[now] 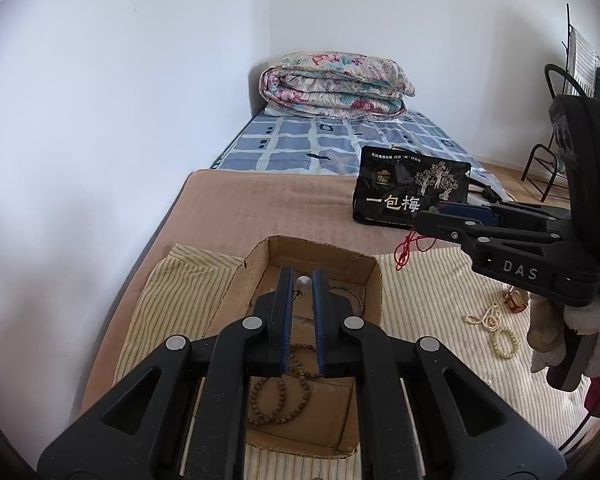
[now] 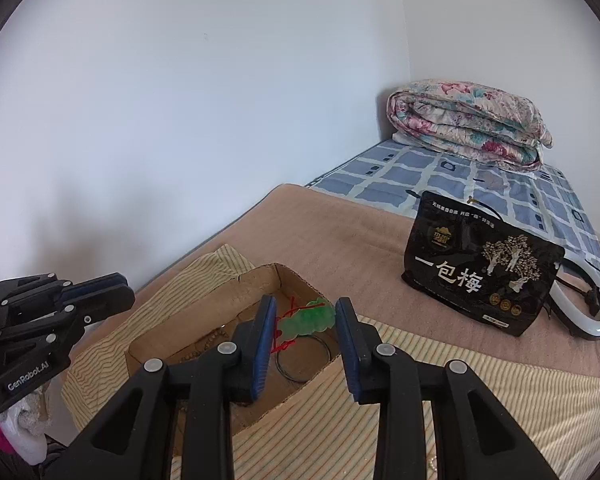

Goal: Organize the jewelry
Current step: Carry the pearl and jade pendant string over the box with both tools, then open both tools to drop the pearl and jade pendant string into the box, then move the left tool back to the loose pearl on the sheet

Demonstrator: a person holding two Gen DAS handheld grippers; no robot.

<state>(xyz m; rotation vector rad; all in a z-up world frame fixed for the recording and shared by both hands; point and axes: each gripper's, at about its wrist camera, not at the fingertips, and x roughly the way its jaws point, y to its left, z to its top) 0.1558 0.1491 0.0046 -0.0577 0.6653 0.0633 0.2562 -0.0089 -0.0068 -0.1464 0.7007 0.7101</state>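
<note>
Left gripper (image 1: pixel 302 280) at lower centre of the left view, over the box (image 1: pixel 374 276); pads almost together, only a sliver between them, nothing held. Also seen at the left edge of the right view, fingers closed, empty.

Right gripper (image 2: pixel 305 302) at lower centre of the right view, jaws partly apart and clamped on a green pendant (image 2: pixel 308 318), which spans pad to pad. Red cord (image 1: pixel 408 248) dangling from the same tips at the right of the left view, clear of the cloth (image 1: pixel 432 280). Pendant held up in front of the box's far right corner, not resting in it.

Inside the box: wooden beads (image 1: pixel 280 396) looped toward the bottom of the frame, a thin bangle (image 2: pixel 300 360) at the far end, a small pale bead just past the left pads.

Lying loose on the striped cloth at the right of the left view: pearls (image 1: pixel 496 328), with an amber piece (image 1: pixel 514 304) just above them, too small to identify.

Black bag (image 1: pixel 404 196) standing on the brown blanket above and right of the box. Folded quilt (image 1: pixel 332 84) at upper centre against the wall.
</note>
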